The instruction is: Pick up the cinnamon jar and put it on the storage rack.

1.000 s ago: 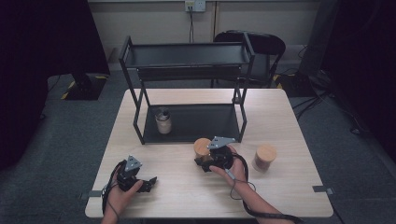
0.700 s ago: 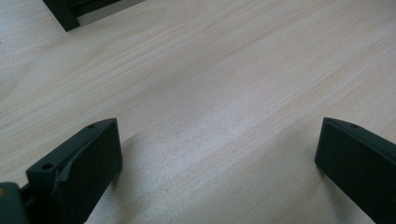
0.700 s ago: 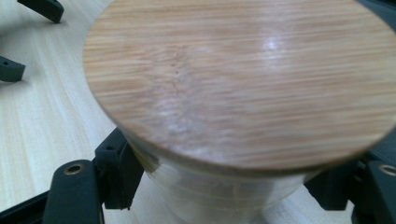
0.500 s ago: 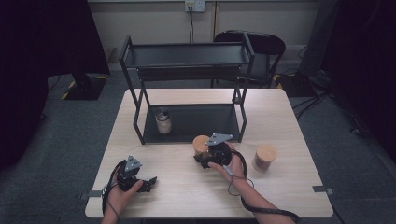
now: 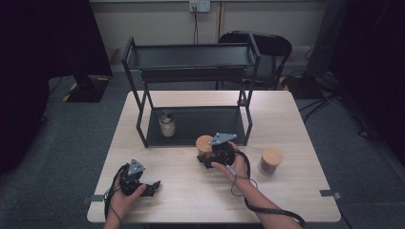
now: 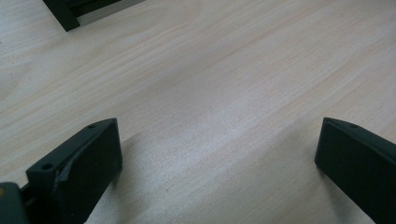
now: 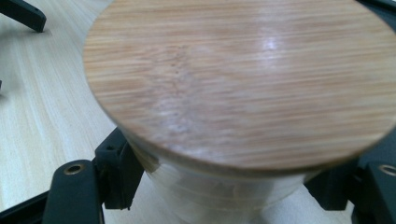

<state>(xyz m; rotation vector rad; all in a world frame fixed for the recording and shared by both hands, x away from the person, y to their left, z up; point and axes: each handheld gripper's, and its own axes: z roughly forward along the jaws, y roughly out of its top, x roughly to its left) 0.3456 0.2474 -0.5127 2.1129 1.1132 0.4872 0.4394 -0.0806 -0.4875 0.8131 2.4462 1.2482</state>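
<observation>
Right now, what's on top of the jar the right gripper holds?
A round bamboo lid covers the jar, held in the right gripper. Its clear wall shows below the lid; contents are hidden.

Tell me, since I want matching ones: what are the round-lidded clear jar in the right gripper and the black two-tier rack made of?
Round-lidded clear jar: lid looks like bamboo, fine striped grain, slight sheen; body clear, glass or plastic. Black two-tier rack: probably matte painted metal, thin straight bars.

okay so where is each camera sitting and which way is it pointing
High view: above the table's near side, looking forward and down; both forearms, left tool, right tool.
Left gripper view: on the left tool, facing bare tabletop between open jaws.
Right gripper view: on the right tool, facing the clamped jar.
Shared: that jar in the high view.
</observation>
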